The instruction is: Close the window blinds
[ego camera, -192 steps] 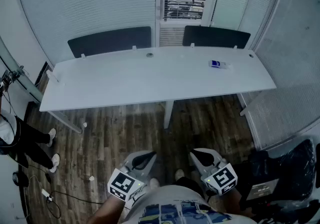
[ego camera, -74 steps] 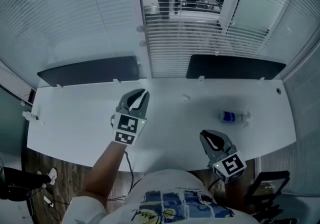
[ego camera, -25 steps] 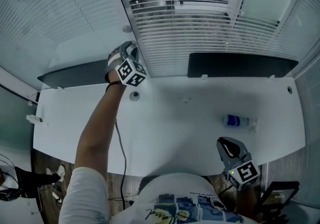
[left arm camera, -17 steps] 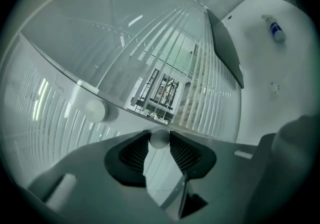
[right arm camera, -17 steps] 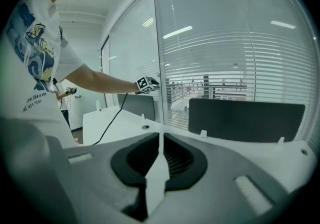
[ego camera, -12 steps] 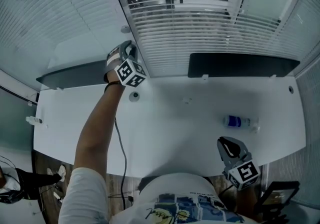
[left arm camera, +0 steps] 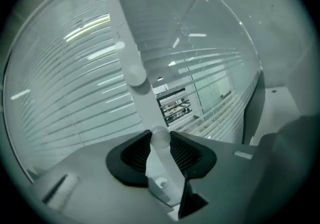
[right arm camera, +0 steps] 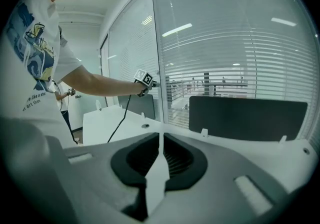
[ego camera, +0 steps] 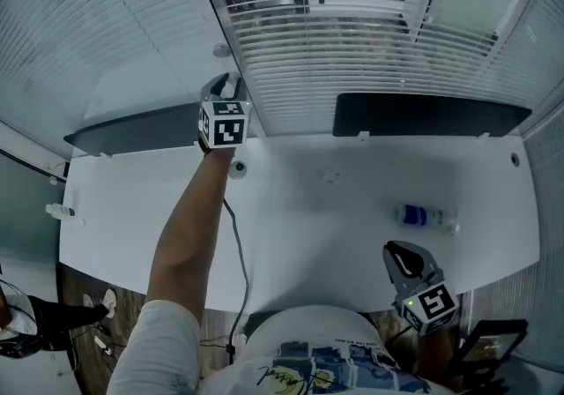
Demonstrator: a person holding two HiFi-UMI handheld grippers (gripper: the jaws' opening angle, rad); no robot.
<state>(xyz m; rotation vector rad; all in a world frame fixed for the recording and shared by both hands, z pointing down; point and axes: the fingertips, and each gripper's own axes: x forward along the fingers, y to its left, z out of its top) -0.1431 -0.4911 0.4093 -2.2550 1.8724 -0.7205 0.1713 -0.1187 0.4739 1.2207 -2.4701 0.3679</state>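
Note:
The middle window's blind has its slats tilted apart, with the room beyond showing through. On the white window post sit small round knobs. My left gripper reaches up over the desk to that post. In the left gripper view its jaws press on the lower round knob from both sides. A second knob sits higher on the post. My right gripper hangs low at the desk's near edge, its jaws shut on nothing.
A white desk runs along the window, with two dark panels at its back edge. A small bottle lies on the desk at the right. A cable trails from my left arm.
My left gripper has rolled about its own axis on the knob; its marker cube now faces me squarely. The right gripper has stayed put.

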